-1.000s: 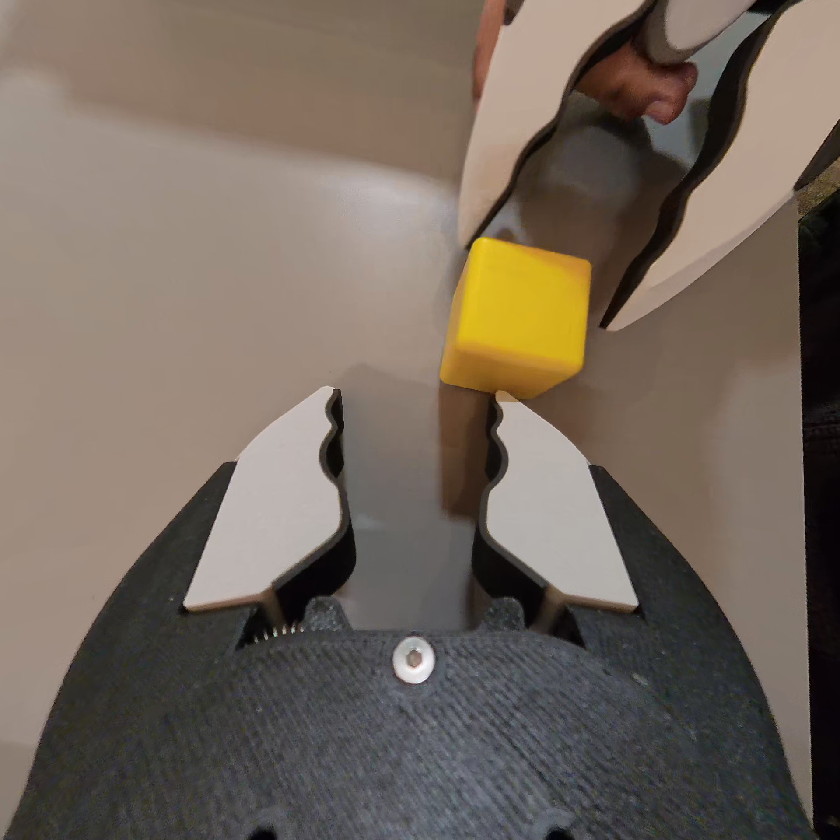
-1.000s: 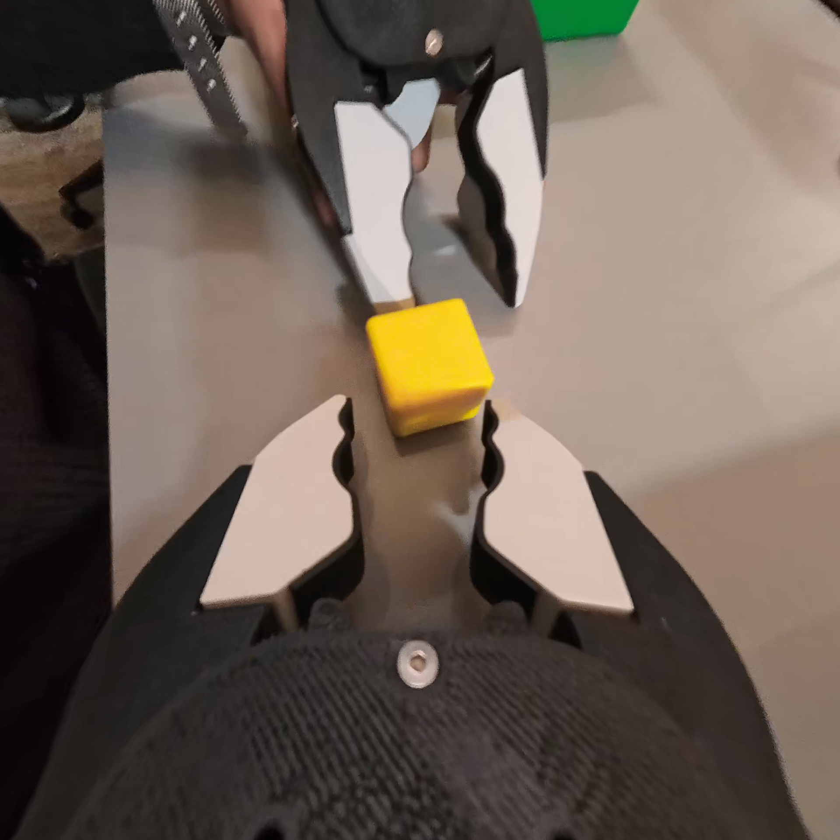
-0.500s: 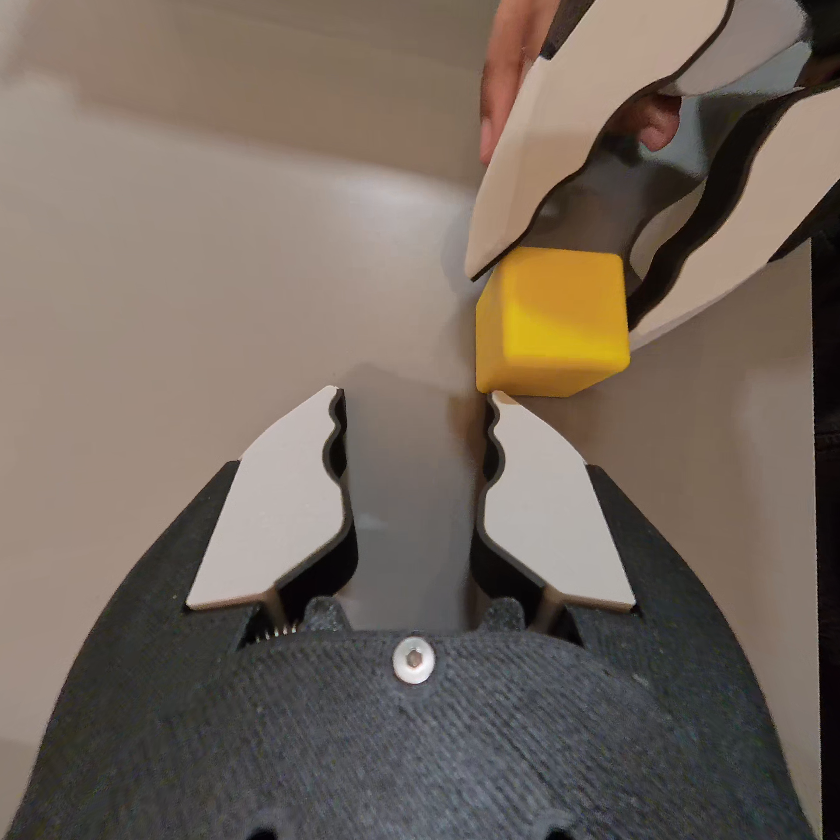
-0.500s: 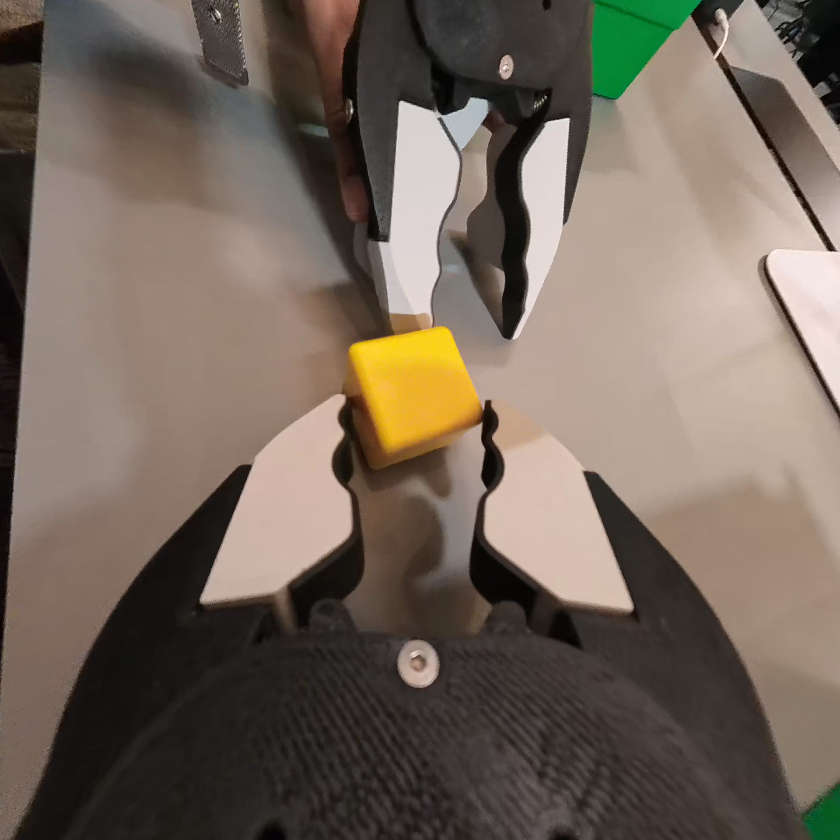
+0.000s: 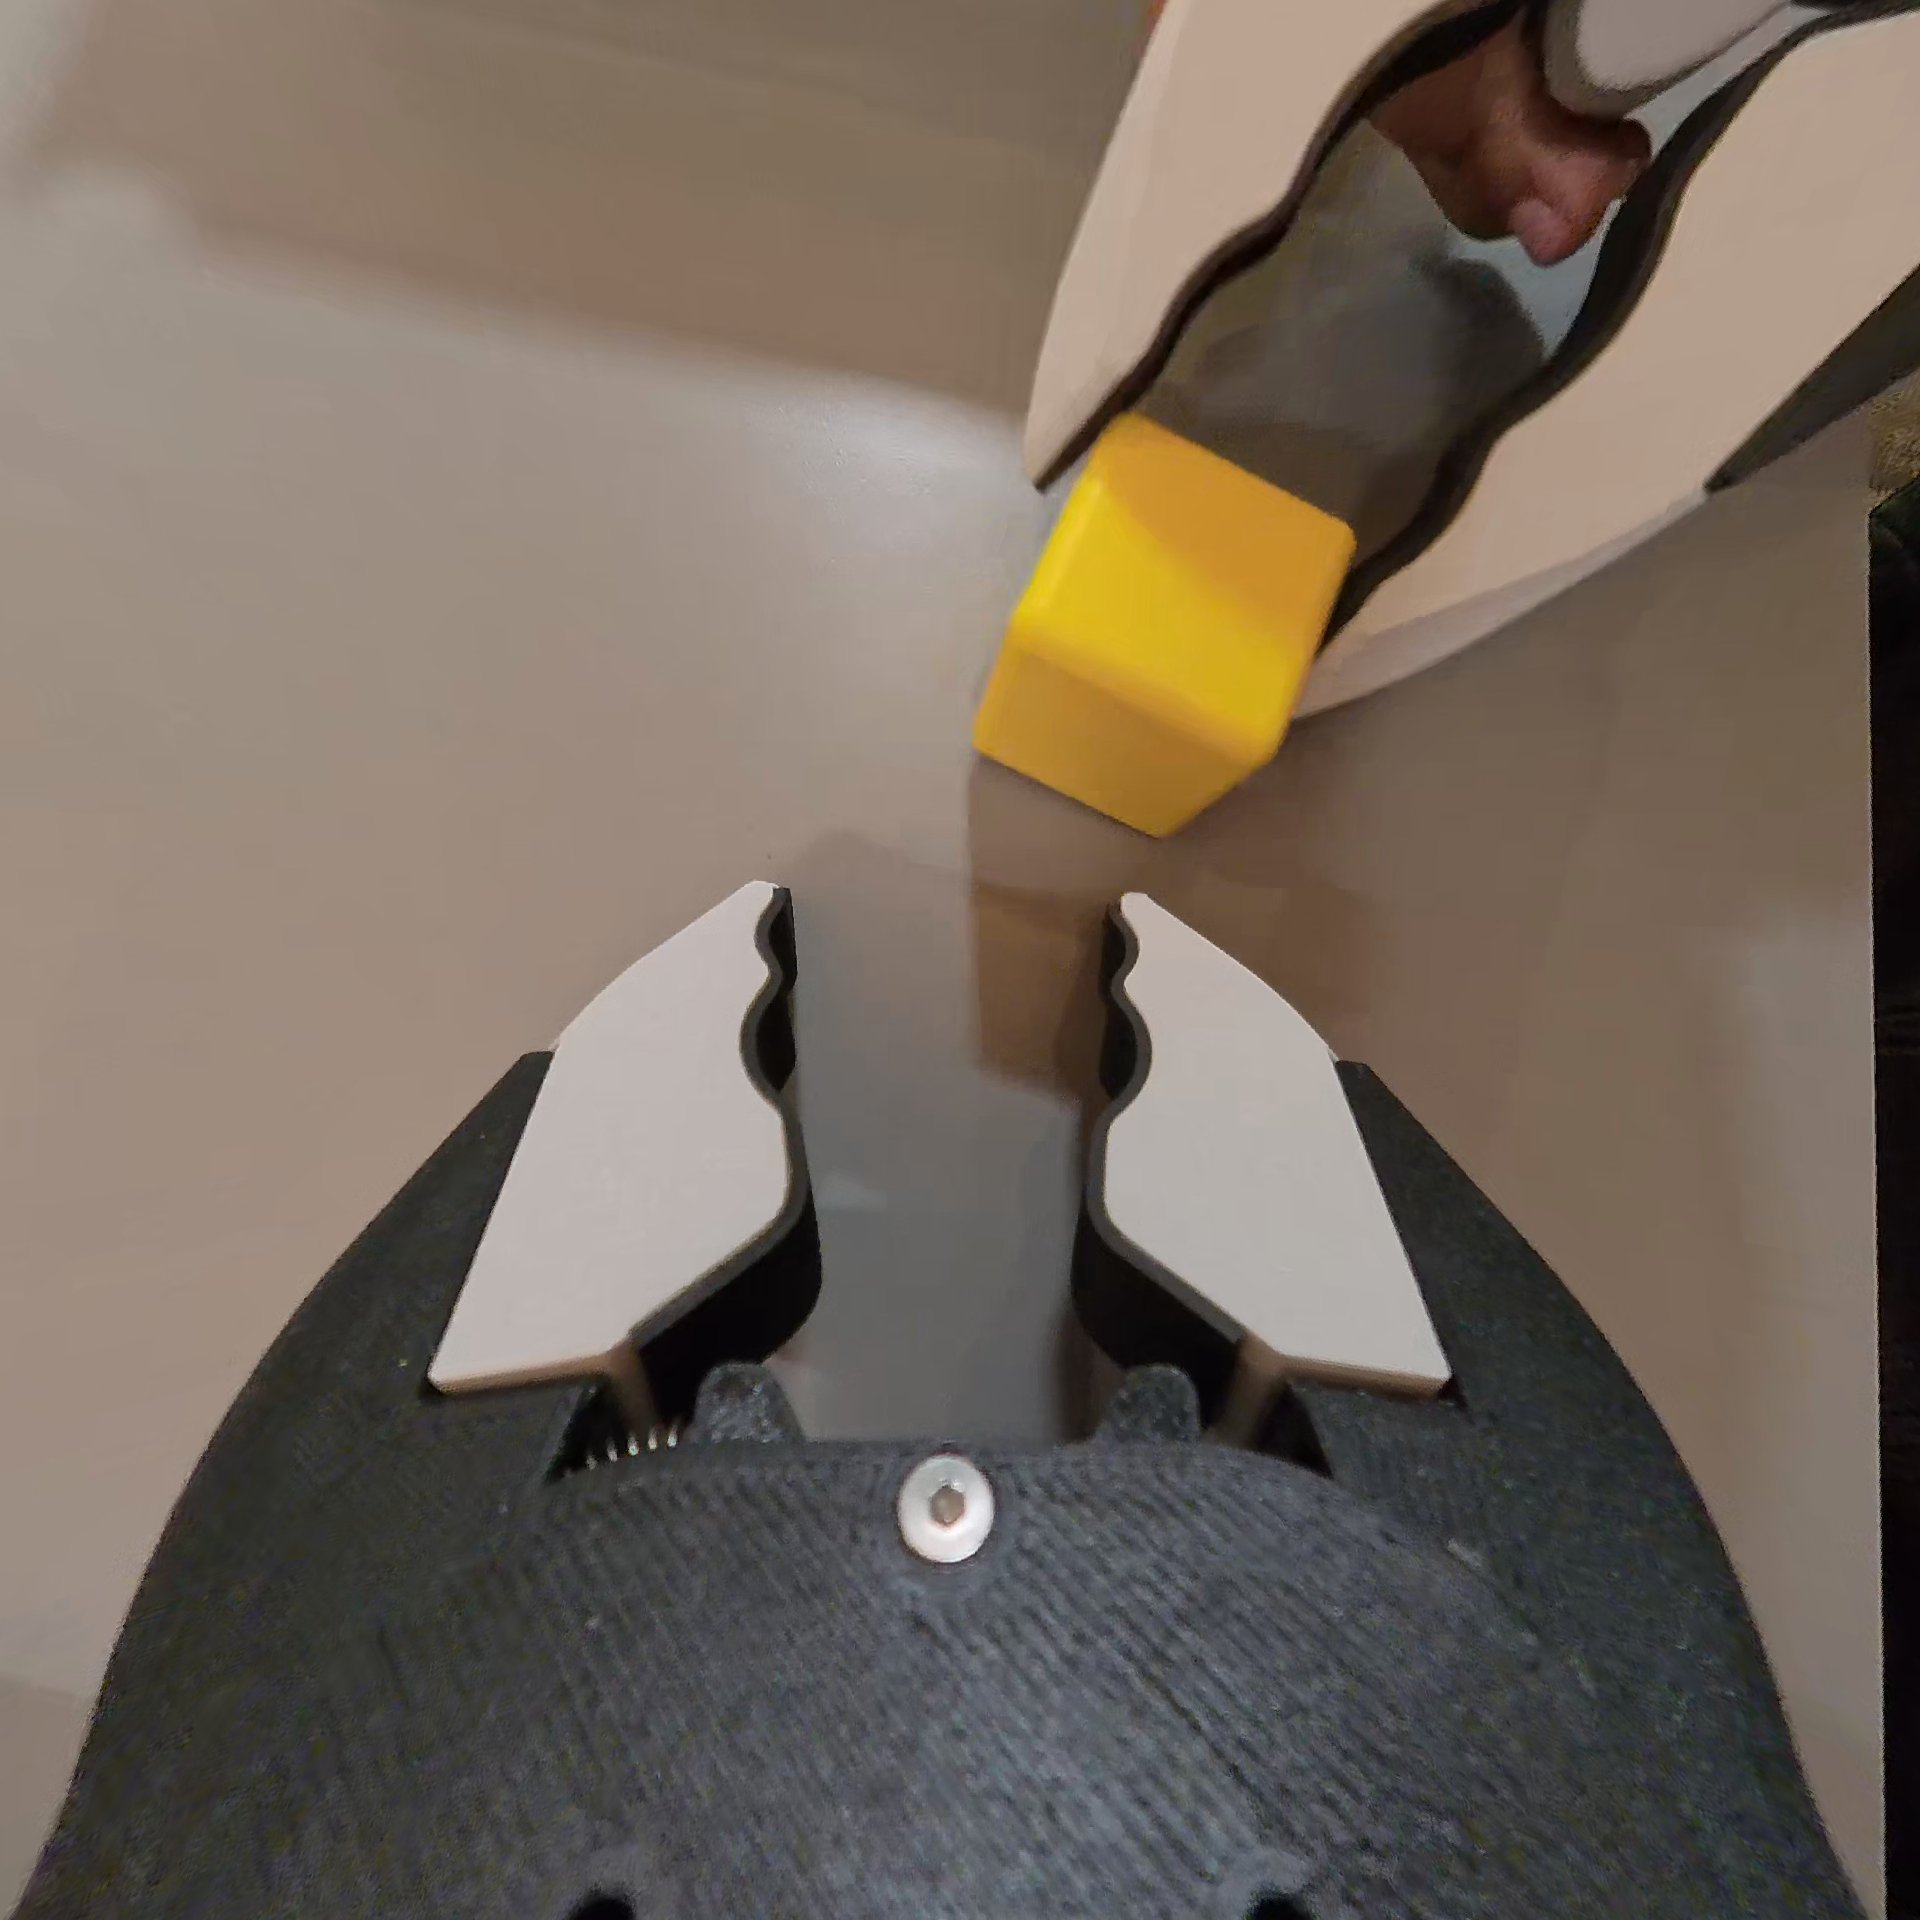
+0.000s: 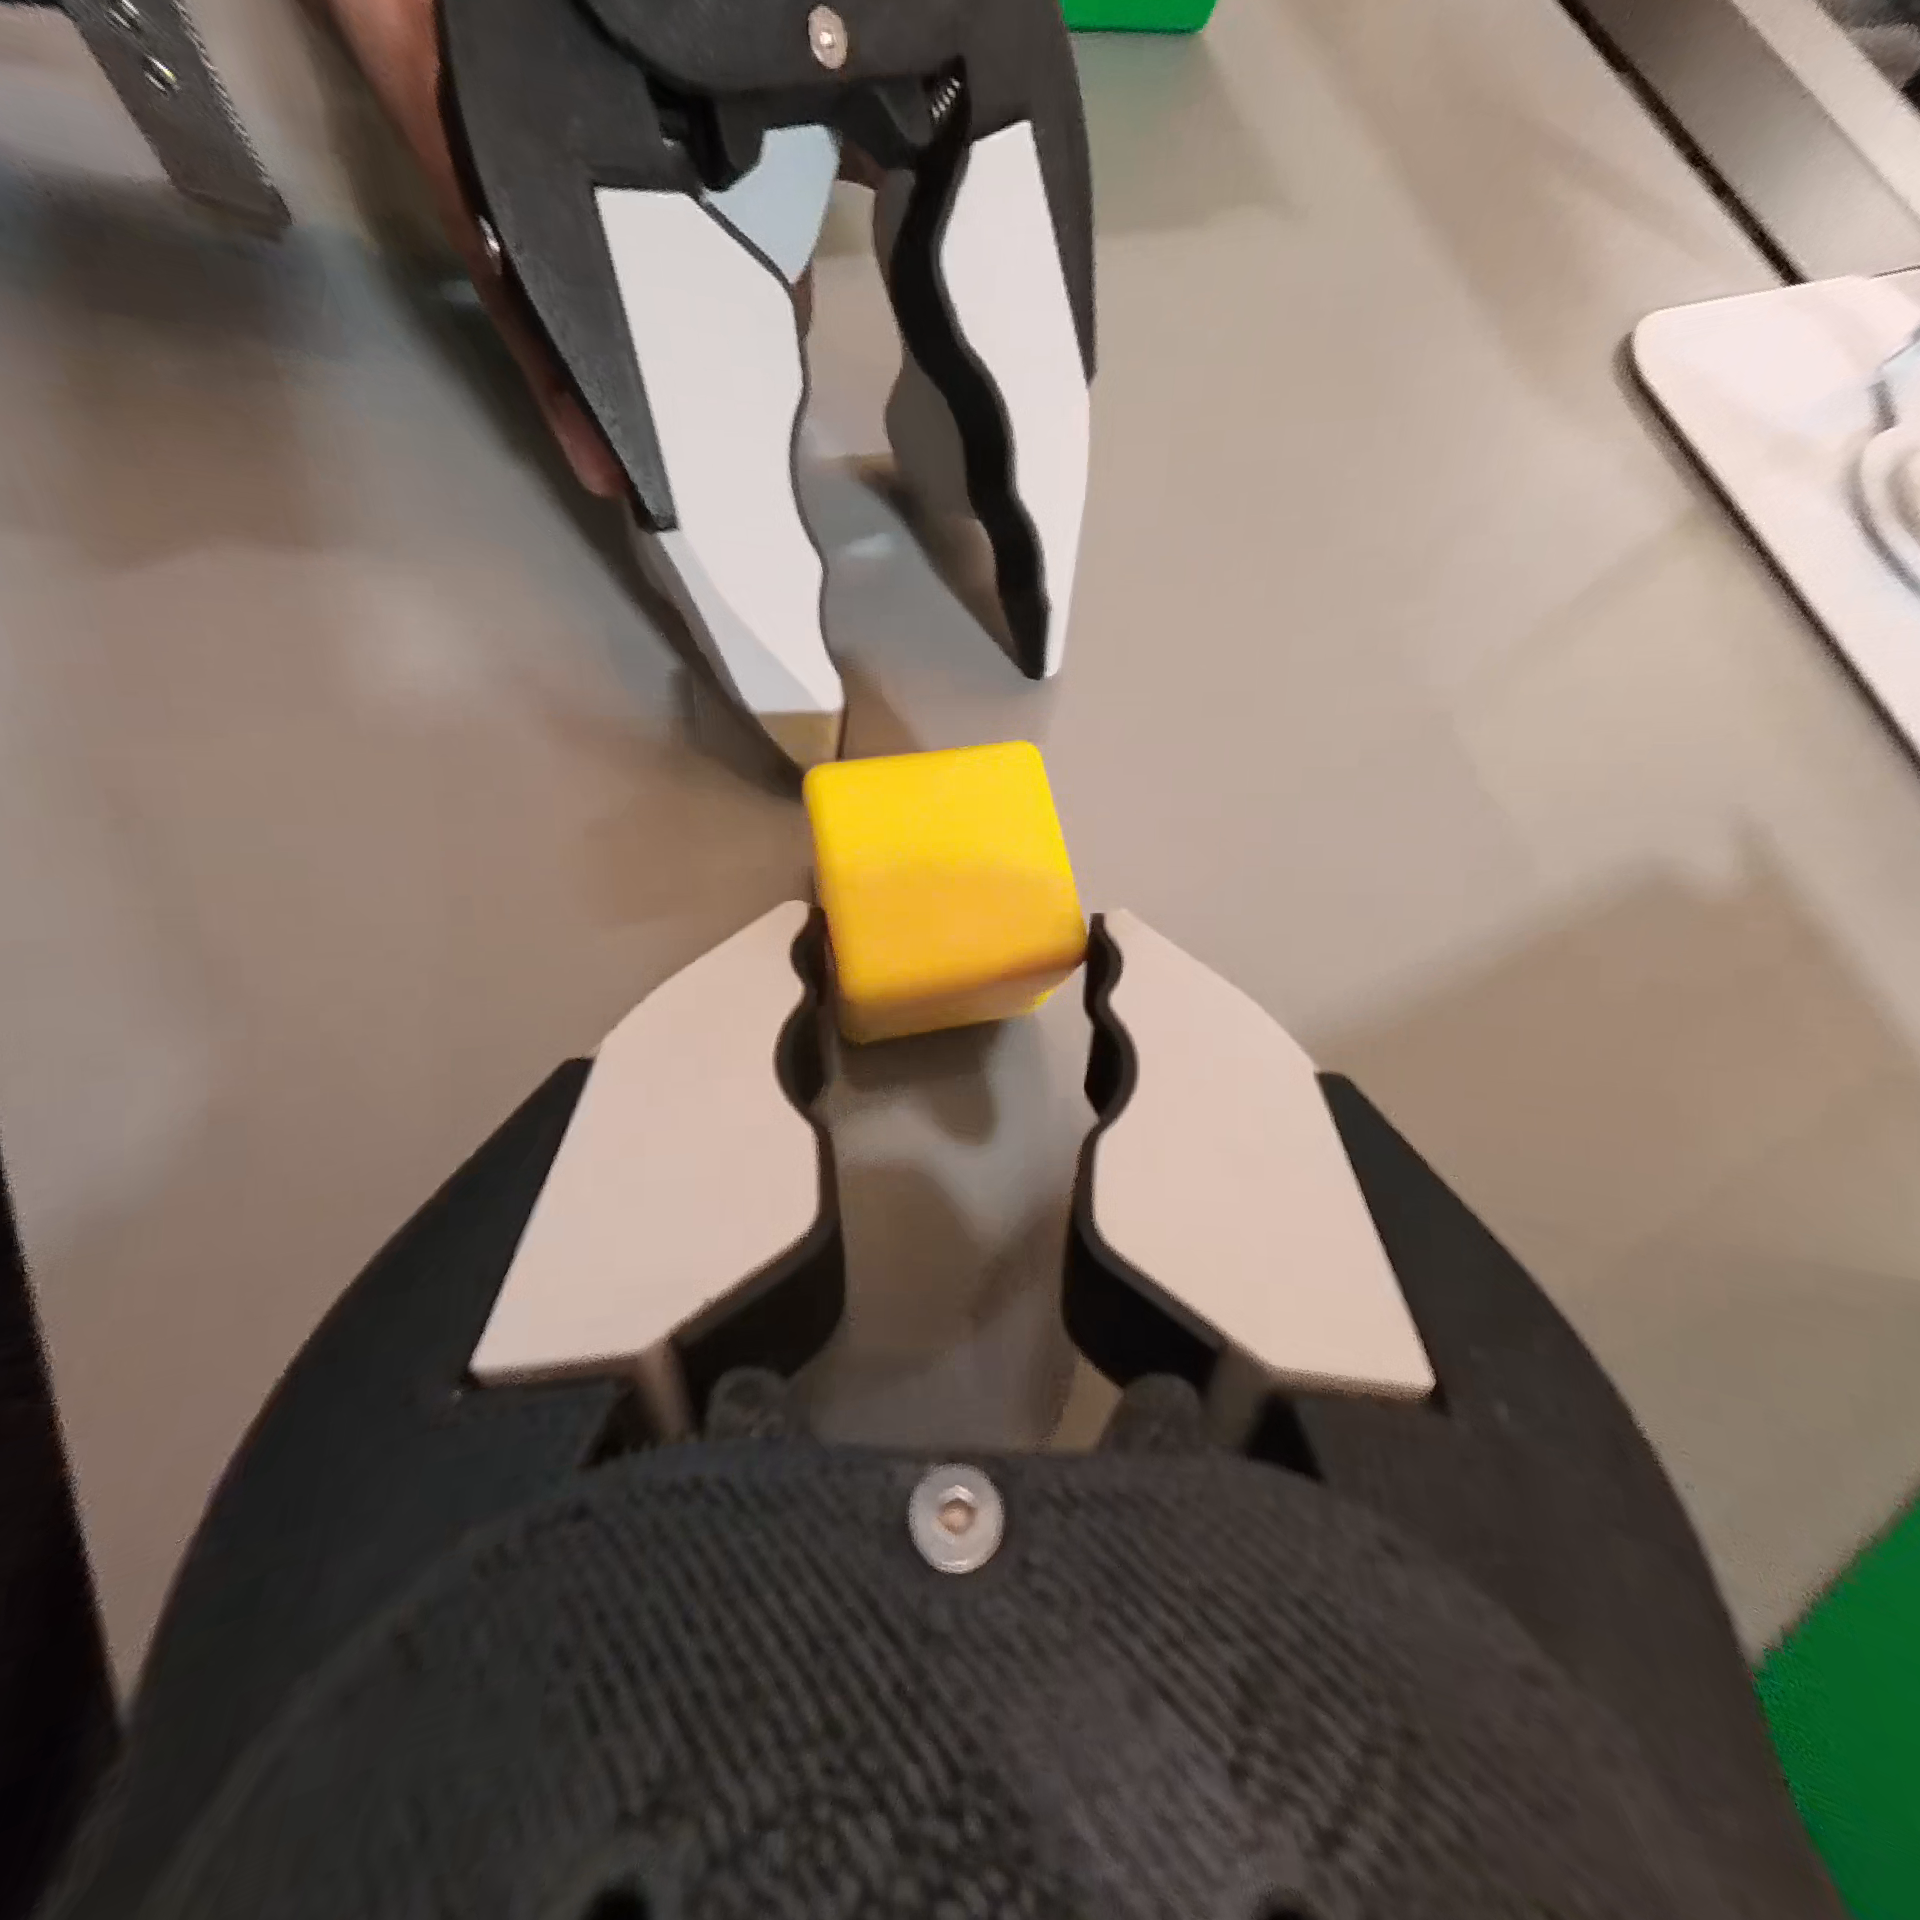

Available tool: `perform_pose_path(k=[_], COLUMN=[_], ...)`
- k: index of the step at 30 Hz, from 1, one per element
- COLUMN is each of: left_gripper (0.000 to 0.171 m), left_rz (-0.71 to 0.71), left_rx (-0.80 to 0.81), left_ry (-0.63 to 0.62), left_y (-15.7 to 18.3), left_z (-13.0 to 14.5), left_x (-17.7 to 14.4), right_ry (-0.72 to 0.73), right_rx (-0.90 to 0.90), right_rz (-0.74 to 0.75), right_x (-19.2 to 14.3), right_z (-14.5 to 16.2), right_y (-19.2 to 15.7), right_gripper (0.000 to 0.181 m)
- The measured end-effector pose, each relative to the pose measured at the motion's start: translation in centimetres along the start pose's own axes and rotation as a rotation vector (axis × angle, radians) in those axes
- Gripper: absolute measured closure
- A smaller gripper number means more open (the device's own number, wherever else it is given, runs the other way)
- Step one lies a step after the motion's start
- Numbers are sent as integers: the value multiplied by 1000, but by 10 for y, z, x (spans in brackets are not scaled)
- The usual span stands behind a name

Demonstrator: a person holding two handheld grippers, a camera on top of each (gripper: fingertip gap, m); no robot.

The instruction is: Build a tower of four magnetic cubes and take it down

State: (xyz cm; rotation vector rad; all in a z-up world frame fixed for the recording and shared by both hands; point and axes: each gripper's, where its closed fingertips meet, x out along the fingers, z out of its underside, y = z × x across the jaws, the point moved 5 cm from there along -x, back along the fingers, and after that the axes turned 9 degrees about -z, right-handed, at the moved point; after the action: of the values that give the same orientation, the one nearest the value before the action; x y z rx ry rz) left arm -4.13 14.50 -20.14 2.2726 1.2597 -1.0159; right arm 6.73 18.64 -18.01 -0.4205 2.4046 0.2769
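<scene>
A yellow cube (image 6: 945,894) sits on the grey table (image 6: 1351,727). My right gripper (image 6: 948,920) has its two fingertips against the cube's left and right sides and pinches its near half. In the left wrist view the cube (image 5: 1164,634) looks tilted between the right gripper's fingers (image 5: 1455,582). My left gripper (image 5: 948,904) is open and empty, a short way back from the cube. In the right wrist view the left gripper (image 6: 925,696) points down at the table just beyond the cube, one fingertip (image 6: 800,717) close to the cube's far corner.
A white tray (image 6: 1766,468) lies at the right. Green objects show at the top edge (image 6: 1132,12) and the bottom right (image 6: 1849,1683). A metal bracket (image 6: 177,114) is at the top left. The table's edge (image 5: 1870,1143) is close by, with dark floor beyond. A hand (image 5: 1527,177) holds the right gripper. The grippers' ends are close to 6 cm from one another.
My right gripper moved forward around the cube and narrowed its jaws onto it; the cube turned square to the fingers. My left gripper drew back slightly and stayed open.
</scene>
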Motion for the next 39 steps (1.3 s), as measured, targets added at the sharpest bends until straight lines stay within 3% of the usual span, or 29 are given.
perform_pose_path(k=[10,13,17,26,32,39], left_gripper=[113,113,114,114,114,114], left_rz=[4,5,2,4,5,3], left_rx=[2,1,4,1,-1,-1], left_ry=[0,1,0,0,1,0], left_y=[0,0,0,0,0,0], left_z=[0,0,0,0,0,0], left_x=[0,0,0,0,0,0], right_ry=[-24,-23,-46,46,-11,193], right_rx=[-59,-69,-71,48,50,164], right_rz=[-23,-41,-111,-152,-49,40], right_x=[11,13,9,3,8,-38], right_z=[7,4,10,0,0,-36], right_y=[-7,-8,-14,-17,-7,13], right_gripper=[110,112,130,120,131,131])
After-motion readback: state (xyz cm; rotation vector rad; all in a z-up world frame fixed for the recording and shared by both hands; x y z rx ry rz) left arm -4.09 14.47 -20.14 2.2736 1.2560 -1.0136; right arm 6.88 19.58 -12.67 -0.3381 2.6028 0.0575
